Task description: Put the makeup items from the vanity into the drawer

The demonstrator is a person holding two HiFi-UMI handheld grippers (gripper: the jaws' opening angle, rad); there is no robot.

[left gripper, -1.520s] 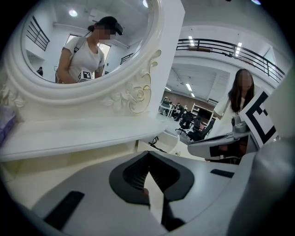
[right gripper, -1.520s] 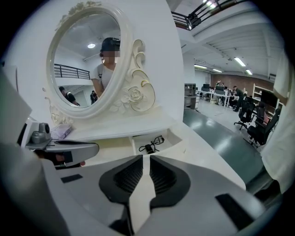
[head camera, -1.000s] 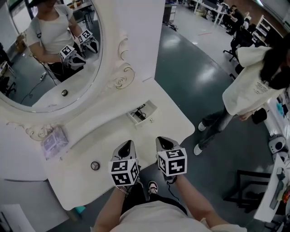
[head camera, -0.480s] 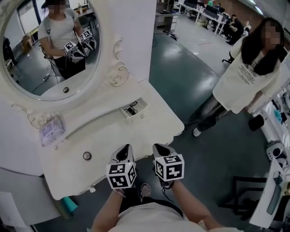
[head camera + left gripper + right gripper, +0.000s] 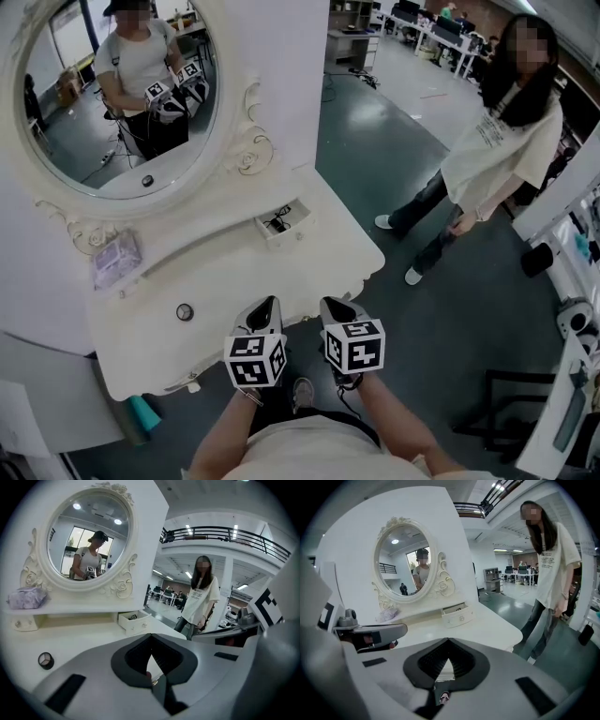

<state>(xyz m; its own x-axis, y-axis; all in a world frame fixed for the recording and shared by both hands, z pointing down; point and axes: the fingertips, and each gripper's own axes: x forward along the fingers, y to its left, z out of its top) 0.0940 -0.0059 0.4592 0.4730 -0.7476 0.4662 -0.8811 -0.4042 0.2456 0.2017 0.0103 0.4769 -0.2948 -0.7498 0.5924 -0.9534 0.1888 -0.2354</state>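
Vanity (image 5: 244, 281): one round compact (image 5: 185, 312), one lilac pouch (image 5: 115, 260), one open drawer (image 5: 284, 223). Left gripper (image 5: 267, 303), right gripper (image 5: 330, 303): fingers closed, empty.

No readable text; bystander's shirt print (image 5: 489, 131) illegible.

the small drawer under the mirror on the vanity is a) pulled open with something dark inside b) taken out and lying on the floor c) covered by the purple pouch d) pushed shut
A: in the head view the drawer juts out from the vanity front, and a dark item lies in its open top.
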